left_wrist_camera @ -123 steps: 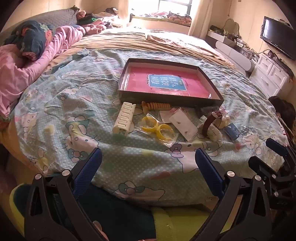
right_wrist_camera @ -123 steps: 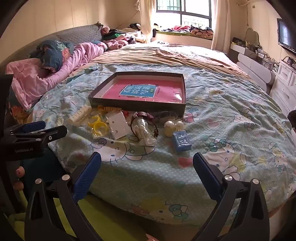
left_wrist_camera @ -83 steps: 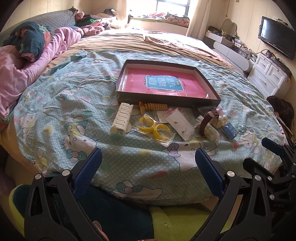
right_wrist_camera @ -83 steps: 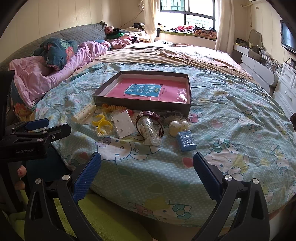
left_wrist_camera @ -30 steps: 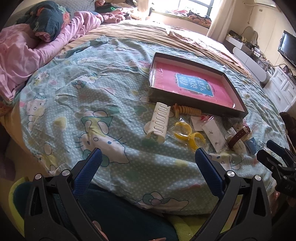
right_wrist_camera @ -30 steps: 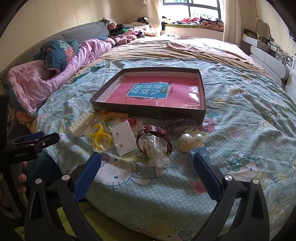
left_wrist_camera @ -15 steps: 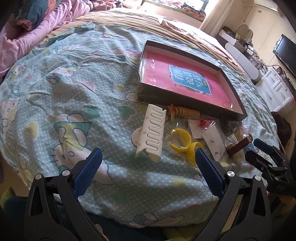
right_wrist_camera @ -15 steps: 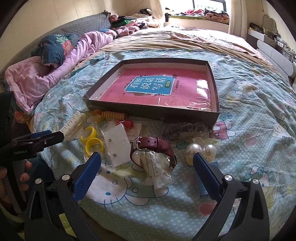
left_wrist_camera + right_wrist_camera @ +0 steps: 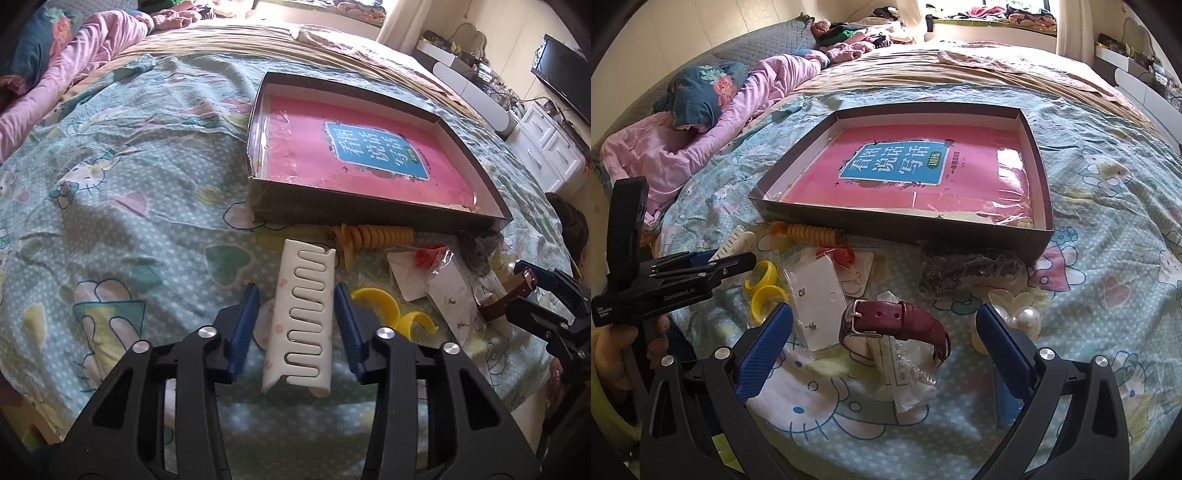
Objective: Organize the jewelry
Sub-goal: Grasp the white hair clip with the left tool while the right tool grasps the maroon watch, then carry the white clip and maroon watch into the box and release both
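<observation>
Left gripper (image 9: 297, 325): jaws just closing, flanking white hair claw (image 9: 303, 317); contact unclear.
Right gripper (image 9: 884, 341): released, red-strapped watch (image 9: 897, 326) between jaws.

A round bed takes most of both views, covered by a light blue bedsheet (image 9: 122, 192) with white dots and cartoon cat prints. Behind it, in the upper middle, lies a tan blanket (image 9: 923, 70). At the upper left of the right wrist view there is a pink quilt (image 9: 683, 147), crumpled, and a dark blue floral cloth (image 9: 701, 96) lies on it. A grey padded headboard (image 9: 761, 48) stands behind them, with a pile of clothes (image 9: 849, 37) beside it. At the top is a window sill (image 9: 997, 22) with more clothes on it. At the upper right of the left wrist view I see a black television (image 9: 561, 74) on the wall and a white drawer cabinet (image 9: 550, 147) under it.
</observation>
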Tool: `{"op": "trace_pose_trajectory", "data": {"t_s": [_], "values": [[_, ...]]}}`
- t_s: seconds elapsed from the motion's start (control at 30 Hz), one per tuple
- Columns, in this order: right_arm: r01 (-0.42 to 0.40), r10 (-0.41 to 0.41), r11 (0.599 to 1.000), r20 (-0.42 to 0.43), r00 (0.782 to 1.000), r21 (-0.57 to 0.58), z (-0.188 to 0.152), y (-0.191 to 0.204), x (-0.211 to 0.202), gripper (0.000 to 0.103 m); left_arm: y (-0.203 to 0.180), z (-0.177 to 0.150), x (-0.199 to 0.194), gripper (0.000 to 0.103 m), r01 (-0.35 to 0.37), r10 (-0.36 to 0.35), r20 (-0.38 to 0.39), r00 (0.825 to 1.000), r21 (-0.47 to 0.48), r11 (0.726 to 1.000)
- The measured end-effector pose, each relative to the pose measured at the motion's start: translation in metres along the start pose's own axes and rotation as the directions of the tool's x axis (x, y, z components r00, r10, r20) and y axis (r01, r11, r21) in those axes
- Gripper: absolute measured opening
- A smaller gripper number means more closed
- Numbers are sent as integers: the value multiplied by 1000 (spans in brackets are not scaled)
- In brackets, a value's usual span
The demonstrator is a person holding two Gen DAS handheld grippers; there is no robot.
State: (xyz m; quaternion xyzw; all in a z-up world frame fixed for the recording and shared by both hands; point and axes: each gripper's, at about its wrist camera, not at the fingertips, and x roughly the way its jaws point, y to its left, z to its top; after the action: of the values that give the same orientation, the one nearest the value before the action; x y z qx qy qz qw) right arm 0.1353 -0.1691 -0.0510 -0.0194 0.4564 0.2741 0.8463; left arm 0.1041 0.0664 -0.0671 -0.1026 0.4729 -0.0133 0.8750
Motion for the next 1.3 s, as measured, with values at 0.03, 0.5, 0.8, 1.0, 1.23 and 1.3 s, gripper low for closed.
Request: {"op": "trace_pose_trajectory", "data": {"t_s": [0.03, 0.5, 0.8, 1.0, 1.23, 1.3], "values": [[0, 0, 1000, -6, 1000, -9, 0, 1, 1, 98, 2, 0, 1, 22, 5, -5, 1, 1000, -3, 1000], [-9, 9, 1000, -13, 1000, -6, -3, -8, 5, 51, 1, 3, -17, 19, 32, -32, 75, 997, 9, 999], [-118, 104, 990, 169, 980, 74, 9, -27, -13, 50, 0, 7, -26, 19, 37, -37, 105, 994, -4, 999], [-39, 35, 999, 360, 932, 6, 7, -28, -27, 50, -3, 10, -31, 19, 38, -38, 118, 992, 3, 999], [87, -44, 993, 415, 909, -85, 8, -16, -25, 50, -11, 15, -33, 19, 42, -43, 124, 991, 16, 999], [131, -81, 987, 411, 908, -97, 8, -13, -24, 49, -12, 15, -32, 20, 43, -45, 123, 991, 18, 999]]}}
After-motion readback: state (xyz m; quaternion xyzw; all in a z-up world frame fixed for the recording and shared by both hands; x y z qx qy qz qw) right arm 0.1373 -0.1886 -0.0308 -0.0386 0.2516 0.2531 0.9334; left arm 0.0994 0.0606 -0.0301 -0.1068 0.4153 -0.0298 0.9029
